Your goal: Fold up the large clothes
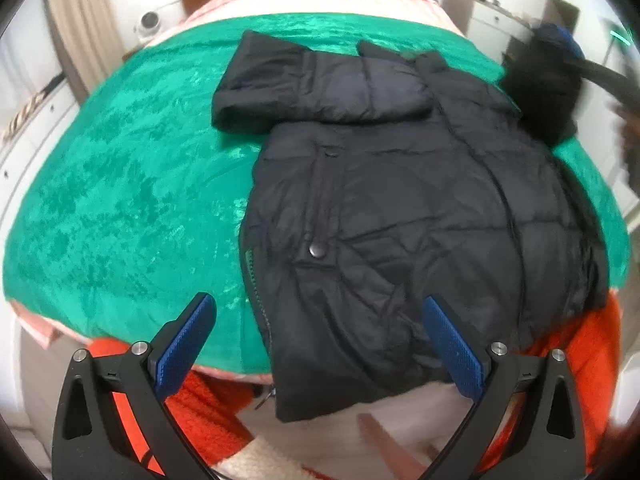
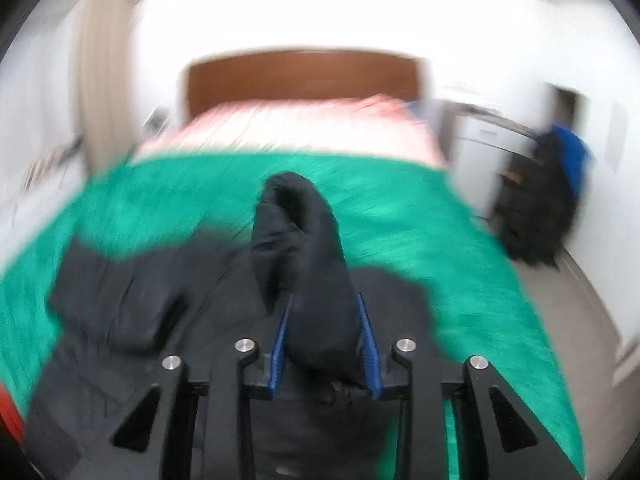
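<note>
Two grippers are working a black puffer jacket (image 1: 400, 208) lying centre-right on the green blanket (image 1: 120, 200): the left gripper (image 1: 320, 320) is hovering wide open, empty; the right gripper (image 2: 325, 322) is pinching a sleeve (image 2: 304, 256). Slick padding may slip free.

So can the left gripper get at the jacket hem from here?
Probably yes: the left gripper is open, the jacket hem lies between its fingers, and nothing covers it.
</note>
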`<action>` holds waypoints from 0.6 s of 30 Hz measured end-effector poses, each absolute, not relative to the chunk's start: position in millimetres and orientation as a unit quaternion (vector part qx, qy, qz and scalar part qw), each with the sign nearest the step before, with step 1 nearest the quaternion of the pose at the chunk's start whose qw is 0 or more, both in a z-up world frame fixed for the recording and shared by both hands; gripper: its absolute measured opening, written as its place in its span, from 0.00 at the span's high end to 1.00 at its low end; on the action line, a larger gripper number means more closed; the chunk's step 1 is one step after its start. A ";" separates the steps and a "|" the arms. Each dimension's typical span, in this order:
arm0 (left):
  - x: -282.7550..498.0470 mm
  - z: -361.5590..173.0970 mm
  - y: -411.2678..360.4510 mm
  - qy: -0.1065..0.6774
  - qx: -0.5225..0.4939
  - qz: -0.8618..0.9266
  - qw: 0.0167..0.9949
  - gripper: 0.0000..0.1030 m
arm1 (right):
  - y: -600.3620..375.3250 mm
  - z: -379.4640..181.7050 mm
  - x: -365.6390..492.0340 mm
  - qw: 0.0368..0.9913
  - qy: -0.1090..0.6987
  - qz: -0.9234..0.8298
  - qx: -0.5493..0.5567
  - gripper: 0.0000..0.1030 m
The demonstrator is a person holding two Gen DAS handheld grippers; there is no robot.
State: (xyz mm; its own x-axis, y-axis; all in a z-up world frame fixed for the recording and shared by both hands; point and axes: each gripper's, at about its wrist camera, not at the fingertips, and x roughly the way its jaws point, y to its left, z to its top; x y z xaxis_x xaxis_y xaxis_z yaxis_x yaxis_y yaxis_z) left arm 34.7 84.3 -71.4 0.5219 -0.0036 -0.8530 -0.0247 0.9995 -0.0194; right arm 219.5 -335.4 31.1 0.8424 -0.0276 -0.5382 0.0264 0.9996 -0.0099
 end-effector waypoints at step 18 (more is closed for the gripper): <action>53.6 -41.5 56.9 0.450 0.010 -0.007 0.893 0.00 | -611.1 -95.4 36.6 0.867 0.318 -0.199 0.327 0.35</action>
State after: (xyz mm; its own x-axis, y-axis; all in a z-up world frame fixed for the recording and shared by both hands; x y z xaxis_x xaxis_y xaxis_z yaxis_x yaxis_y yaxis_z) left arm 53.6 56.9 -41.5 0.5954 -0.0043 -0.8034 0.0215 0.9997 0.0106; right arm 36.6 -611.1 -95.4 0.7188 -0.1373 -0.6815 0.5533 0.7064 0.4413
